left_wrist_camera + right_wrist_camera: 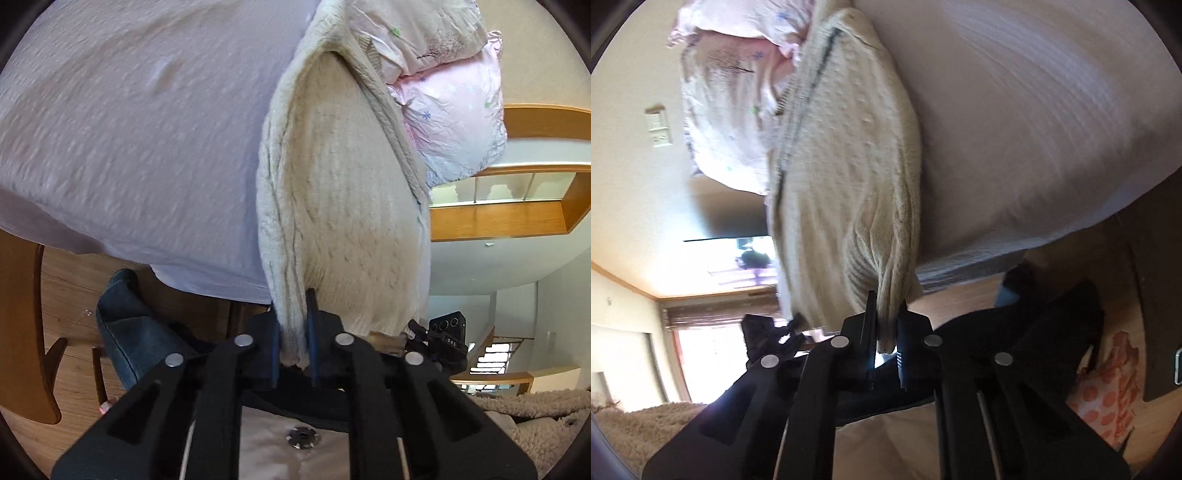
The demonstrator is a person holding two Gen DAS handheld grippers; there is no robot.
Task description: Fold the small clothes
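Note:
A cream knitted sweater (340,206) lies on a bed covered by a pale lilac sheet (140,140). My left gripper (293,328) is shut on one bunched corner of the sweater's hem and holds it off the bed edge. My right gripper (888,325) is shut on the other hem corner of the same sweater (849,177), which stretches away over the sheet (1015,122). Each gripper shows in the other's view: the right one (439,332) and the left one (768,332).
A pink floral quilt or pillow (454,92) lies at the far end of the bed, also in the right wrist view (731,110). The wooden floor (70,295), a denim leg (129,332) and an orange polka-dot bag (1108,398) are below the bed edge.

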